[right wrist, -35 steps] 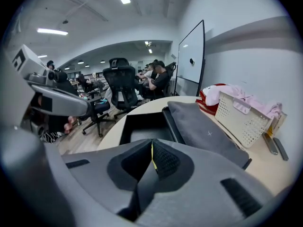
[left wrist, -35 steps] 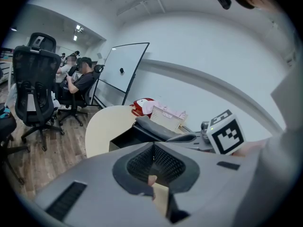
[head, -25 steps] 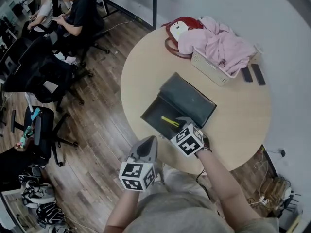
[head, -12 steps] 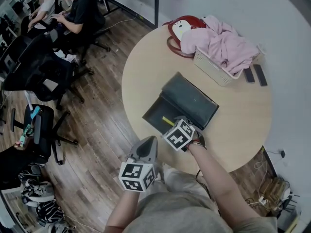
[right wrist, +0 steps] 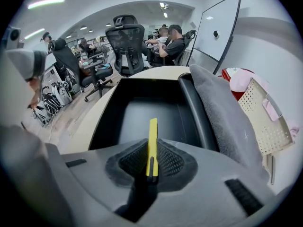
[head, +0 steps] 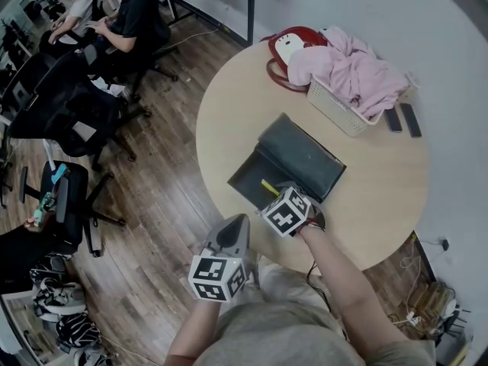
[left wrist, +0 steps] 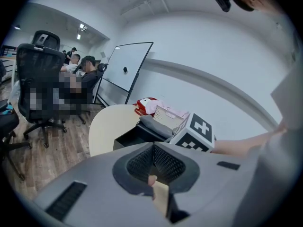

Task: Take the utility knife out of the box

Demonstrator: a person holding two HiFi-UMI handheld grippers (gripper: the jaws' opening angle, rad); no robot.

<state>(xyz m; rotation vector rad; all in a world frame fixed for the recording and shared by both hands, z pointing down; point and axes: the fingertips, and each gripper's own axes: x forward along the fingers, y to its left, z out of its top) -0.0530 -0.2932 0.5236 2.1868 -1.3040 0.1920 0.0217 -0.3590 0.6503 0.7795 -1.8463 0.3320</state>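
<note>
the right gripper (right wrist: 151,159) is closing on the utility knife (right wrist: 152,138) inside the open box (head: 245,175).

nearest the person, the left gripper (left wrist: 153,161) is hanging off the table (head: 381,193) edge with its jaws pressed together on nothing. past it, the right gripper is pointing steeply down into the dark box, its jaws closing with the pads pinching the near end of the yellow knife, whose far end is lying along the box floor. the lid (head: 303,157) is lying open behind, and a basket (head: 335,111) of pink cloth is sitting farther back. this looks like the grasp step; next, a straight lift clear of the box walls seems called for, keeping the thin handle from twisting.
</note>
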